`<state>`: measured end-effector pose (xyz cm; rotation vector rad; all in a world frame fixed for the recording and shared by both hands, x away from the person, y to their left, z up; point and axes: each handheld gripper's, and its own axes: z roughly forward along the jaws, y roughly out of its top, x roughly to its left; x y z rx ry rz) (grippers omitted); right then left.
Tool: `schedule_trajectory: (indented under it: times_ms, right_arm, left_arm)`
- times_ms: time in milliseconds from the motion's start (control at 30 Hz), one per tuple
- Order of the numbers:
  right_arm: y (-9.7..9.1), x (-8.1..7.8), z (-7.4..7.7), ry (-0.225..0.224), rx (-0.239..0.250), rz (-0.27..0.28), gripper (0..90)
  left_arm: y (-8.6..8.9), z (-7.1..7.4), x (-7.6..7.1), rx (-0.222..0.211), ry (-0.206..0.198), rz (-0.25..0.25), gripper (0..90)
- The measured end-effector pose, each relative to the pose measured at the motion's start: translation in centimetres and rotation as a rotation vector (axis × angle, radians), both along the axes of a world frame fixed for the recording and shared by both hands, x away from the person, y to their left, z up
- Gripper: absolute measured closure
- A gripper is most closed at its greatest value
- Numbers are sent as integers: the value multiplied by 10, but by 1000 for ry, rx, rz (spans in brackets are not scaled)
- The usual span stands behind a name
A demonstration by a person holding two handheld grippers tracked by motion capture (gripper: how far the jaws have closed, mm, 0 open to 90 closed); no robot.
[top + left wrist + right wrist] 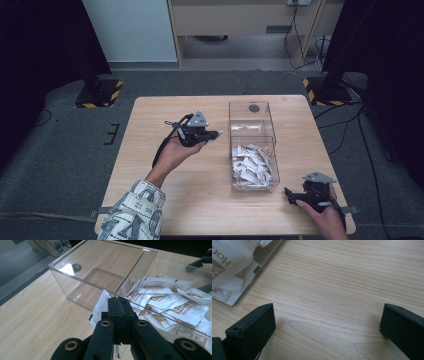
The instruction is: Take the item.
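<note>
White sachet pinched between closed left jaws.

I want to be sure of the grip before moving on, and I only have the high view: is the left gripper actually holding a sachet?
Observer: Yes. In the left gripper view the left gripper is pinched shut on one white sachet.
Operator: Is the box's far compartment empty?
Observer: Yes, the far half of the clear box holds nothing; the sachet pile fills the near half.
Operator: And the right one?
Observer: The right gripper is open over bare table.
</note>
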<state>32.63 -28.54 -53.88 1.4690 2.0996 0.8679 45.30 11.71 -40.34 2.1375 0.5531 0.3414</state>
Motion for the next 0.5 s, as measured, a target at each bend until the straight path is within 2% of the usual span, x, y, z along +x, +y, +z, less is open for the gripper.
schedule_trajectory:
  times_ms: [500]
  right_arm:
    - [0, 0, 0, 0, 0, 0, 5]
  left_arm:
    - [16, -16, 11, 19, 18, 48, 894]
